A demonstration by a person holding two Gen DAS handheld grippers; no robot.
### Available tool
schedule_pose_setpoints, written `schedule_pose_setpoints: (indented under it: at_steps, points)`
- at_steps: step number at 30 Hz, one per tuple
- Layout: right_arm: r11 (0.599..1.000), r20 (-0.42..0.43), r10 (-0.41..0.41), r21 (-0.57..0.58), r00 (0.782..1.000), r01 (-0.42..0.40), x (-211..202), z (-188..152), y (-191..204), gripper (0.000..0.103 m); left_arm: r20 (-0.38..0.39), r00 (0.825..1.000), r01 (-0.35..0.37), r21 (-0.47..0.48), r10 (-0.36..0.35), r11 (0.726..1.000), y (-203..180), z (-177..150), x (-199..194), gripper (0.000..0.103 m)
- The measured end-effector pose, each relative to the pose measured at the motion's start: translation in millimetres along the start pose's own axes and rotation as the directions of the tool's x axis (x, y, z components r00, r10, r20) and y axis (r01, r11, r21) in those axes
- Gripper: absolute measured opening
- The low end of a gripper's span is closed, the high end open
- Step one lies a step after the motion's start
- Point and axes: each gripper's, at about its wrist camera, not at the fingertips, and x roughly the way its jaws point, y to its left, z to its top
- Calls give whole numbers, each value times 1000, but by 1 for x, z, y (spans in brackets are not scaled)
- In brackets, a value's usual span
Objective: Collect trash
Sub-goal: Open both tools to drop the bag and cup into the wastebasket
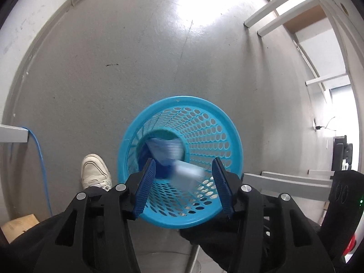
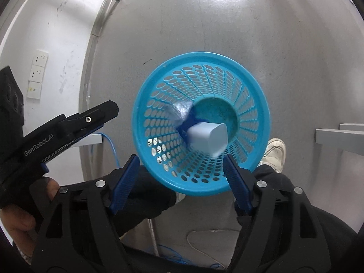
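Note:
A blue perforated plastic basket (image 1: 204, 132) stands on the grey floor; it also shows in the right wrist view (image 2: 227, 75). Inside it, a white cup-like piece of trash (image 1: 185, 175) appears blurred, in mid-fall, beside a crumpled clear-and-blue wrapper (image 1: 165, 147). The right wrist view shows the cup (image 2: 208, 137) and wrapper (image 2: 179, 113) too. My left gripper (image 1: 182, 186) is open and empty just above the basket's near rim. My right gripper (image 2: 182, 179) is open and empty over the near rim. The left gripper's body (image 2: 56, 132) shows at the left of the right wrist view.
A white shoe (image 1: 95, 170) stands left of the basket and shows in the right wrist view (image 2: 274, 153). A blue cable (image 1: 42, 159) runs down the left wall. Grey table legs (image 1: 286, 182) lie to the right. A cardboard box (image 1: 18, 227) sits at lower left.

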Motion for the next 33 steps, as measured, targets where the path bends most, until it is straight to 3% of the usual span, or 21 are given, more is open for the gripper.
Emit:
schedule_pose_setpoints:
  at_steps: [9,19,28,31,33]
  points:
    - [995,75,-63,-69,995,68,-23,-12,16,72,42,998,-52,-16,53,999,7,-14,-28,50]
    - [977,192,-47,-193,980,85,-72,-50,37,79,137,986,-105,74,94,992,-1,-47,-77,51]
    - [964,287,-42,-241,957,114,-121,-97,46,84,299,950,-136,154,85,979,-8,-95,-138,53]
    - [961,317,-42,-246,947,125,-141,-117,47,87,347,934,-150,160,87,976,-13,-111,-157,54]
    - [953,330,-39,-272,943,135,-154,-133,49,88,385,915,-201,171,123,965,-20,-124,-170,56]
